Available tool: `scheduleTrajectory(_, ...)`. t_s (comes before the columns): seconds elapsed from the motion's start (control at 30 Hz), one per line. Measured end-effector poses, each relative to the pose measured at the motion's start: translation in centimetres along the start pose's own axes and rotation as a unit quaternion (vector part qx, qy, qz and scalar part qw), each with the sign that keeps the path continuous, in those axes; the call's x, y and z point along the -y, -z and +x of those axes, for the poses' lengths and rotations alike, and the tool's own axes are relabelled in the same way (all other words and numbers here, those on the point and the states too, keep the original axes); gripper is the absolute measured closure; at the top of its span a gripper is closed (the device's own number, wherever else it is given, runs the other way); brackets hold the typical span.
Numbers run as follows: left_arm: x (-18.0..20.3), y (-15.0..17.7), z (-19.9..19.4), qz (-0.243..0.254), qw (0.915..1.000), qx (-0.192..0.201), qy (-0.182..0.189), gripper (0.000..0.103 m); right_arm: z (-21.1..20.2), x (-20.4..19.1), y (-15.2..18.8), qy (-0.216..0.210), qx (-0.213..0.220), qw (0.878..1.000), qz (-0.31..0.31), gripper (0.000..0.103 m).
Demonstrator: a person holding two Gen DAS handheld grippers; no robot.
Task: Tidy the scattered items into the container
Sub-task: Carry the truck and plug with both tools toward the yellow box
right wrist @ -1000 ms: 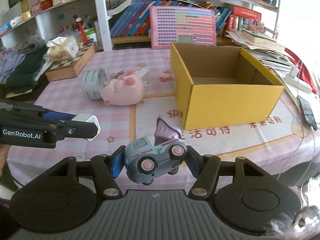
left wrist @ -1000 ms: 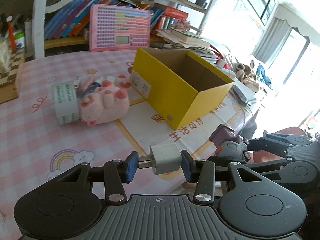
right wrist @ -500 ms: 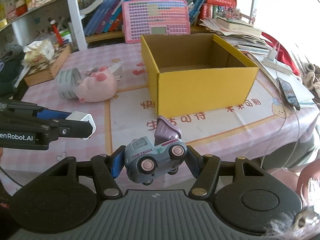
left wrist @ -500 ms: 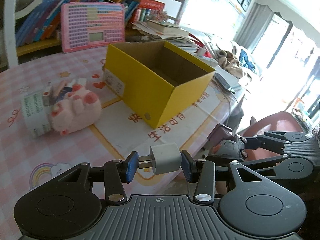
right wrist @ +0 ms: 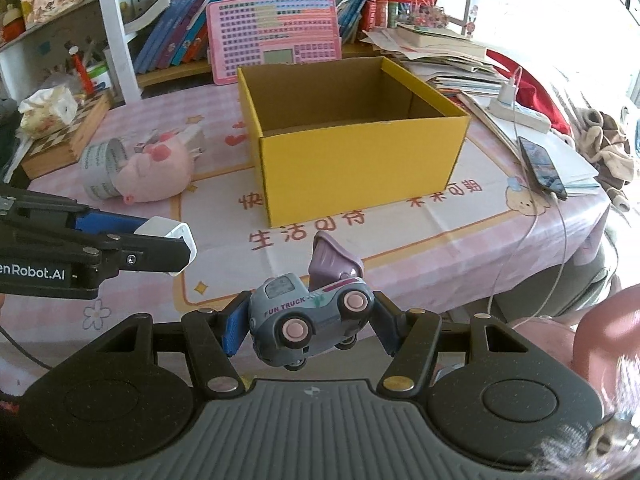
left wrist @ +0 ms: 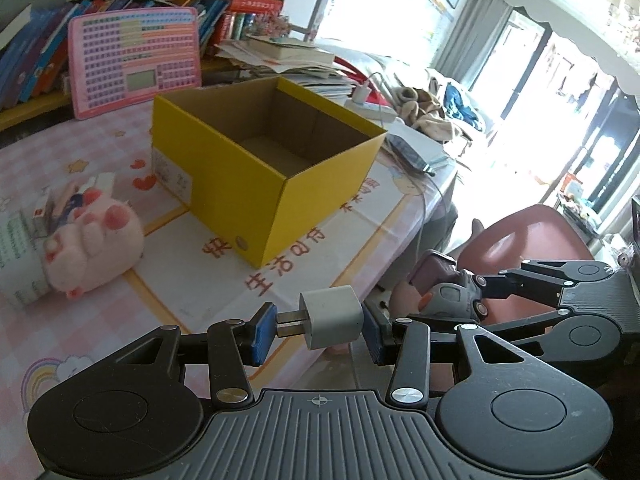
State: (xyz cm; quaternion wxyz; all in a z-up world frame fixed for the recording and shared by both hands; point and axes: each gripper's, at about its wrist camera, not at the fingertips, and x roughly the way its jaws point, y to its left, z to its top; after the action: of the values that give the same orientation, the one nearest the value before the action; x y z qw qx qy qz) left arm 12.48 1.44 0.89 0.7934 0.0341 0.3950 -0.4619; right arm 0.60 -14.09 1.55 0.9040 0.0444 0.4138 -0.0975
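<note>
My left gripper (left wrist: 318,330) is shut on a white plug adapter (left wrist: 331,322), held in the air near the table's front edge; it also shows in the right wrist view (right wrist: 168,236). My right gripper (right wrist: 306,330) is shut on a grey toy truck (right wrist: 310,320) with pink wheels, also seen in the left wrist view (left wrist: 448,294). The open yellow cardboard box (right wrist: 360,160) (left wrist: 320,184) stands ahead on the table and looks empty. A pink plush pig (right wrist: 154,174) (left wrist: 92,248) lies left of the box beside a white roll (right wrist: 98,170).
A pink toy keyboard (right wrist: 276,36) leans against bookshelves behind the box. A chessboard box (right wrist: 68,136) sits far left. A phone (right wrist: 542,168), power strip (right wrist: 520,114) and papers lie right of the box. A pink chair (left wrist: 532,236) stands off the table's edge.
Both grippers have risen and swung rightward with their items held; the yellow box now appears more central and I look further down into it.
</note>
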Motion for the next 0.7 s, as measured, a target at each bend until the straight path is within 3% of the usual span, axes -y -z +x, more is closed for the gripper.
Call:
scheduleTrajectory(0.37,1.7,-2.6,1.3,0.037,0.9991,0.017,0.009,0.059,-0.3,2.5,-0.7,0.018,0.02,0.999,0.027,0.043)
scheduleTrajectory(0.7,2.5,-5.6,2.7,0.057,0.9978,0.034,0.001,0.059,0.7,4.7,-2.9,0.01,0.048,0.998,0.026,0.043)
